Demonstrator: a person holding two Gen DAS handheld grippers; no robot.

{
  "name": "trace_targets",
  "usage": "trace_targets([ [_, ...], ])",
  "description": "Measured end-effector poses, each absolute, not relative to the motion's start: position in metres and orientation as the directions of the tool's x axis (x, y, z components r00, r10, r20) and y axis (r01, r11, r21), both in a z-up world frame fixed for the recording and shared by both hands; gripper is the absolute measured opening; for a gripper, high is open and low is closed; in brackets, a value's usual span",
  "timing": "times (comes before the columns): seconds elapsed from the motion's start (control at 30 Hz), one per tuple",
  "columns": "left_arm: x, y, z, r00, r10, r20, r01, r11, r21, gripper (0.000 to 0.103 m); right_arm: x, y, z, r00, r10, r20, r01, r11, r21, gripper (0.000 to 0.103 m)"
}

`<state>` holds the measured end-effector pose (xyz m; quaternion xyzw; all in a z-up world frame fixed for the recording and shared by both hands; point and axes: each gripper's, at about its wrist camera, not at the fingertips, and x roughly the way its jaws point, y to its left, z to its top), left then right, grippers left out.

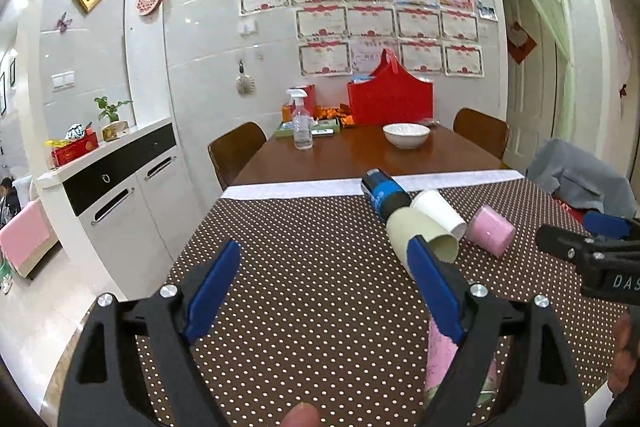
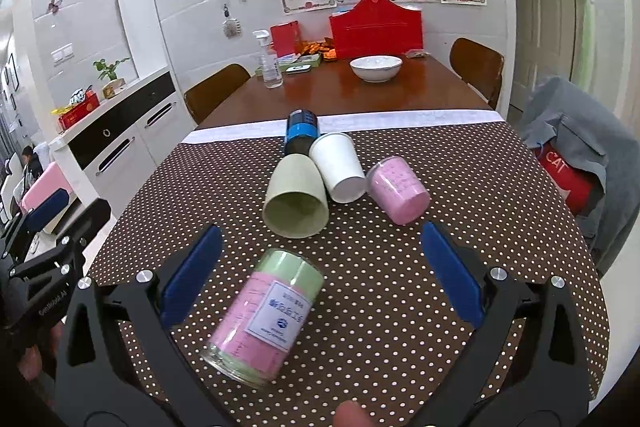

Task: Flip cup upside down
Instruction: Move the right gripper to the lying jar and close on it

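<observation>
Several cups lie on their sides on the brown dotted tablecloth (image 2: 460, 187). A pale green cup (image 2: 296, 199) has its mouth toward me, next to a white paper cup (image 2: 338, 165), a small pink cup (image 2: 398, 191) and a blue-black cup (image 2: 301, 133). A pink and green labelled cup (image 2: 266, 315) lies between the fingers of my right gripper (image 2: 322, 279), which is open and not touching it. My left gripper (image 1: 326, 291) is open and empty; its right finger (image 1: 434, 287) hides part of the green cup (image 1: 424, 231) and the labelled cup (image 1: 440, 359).
A white bowl (image 2: 376, 67), a spray bottle (image 2: 270, 61) and a red box (image 2: 376, 23) stand on the far wooden table. Chairs (image 2: 214, 93) stand at both sides. A chair draped in grey cloth (image 2: 576, 147) is at the right. A white cabinet (image 2: 120, 139) is at the left.
</observation>
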<state>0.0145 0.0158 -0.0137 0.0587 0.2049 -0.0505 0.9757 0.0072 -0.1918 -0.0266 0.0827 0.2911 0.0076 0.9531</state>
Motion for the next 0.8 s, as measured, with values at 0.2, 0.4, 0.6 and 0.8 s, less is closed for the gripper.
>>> trace_targets([
  [0.2, 0.01, 0.024, -0.002, 0.926, -0.07, -0.371, 0.106, 0.991, 0.077, 0.084, 0.006, -0.182, -0.02, 0.835, 0.063, -0.547, 0.023, 0.988, 0.149, 0.097],
  [0.4, 0.007, 0.03, 0.003, 0.933, -0.066, -0.353, 0.095, 0.994, 0.063, 0.084, 0.005, -0.173, -0.016, 0.832, 0.07, -0.55, 0.013, 0.989, 0.145, 0.097],
  [0.6, 0.007, 0.041, 0.004, 0.935, -0.075, -0.347, 0.089, 0.996, 0.025, 0.084, 0.007, -0.164, -0.014, 0.831, 0.061, -0.553, 0.014, 0.991, 0.13, 0.097],
  [0.8, 0.008, 0.045, 0.004, 0.935, -0.079, -0.345, 0.088, 0.996, 0.011, 0.084, 0.009, -0.159, -0.015, 0.825, 0.055, -0.562, 0.016, 0.993, 0.12, 0.097],
])
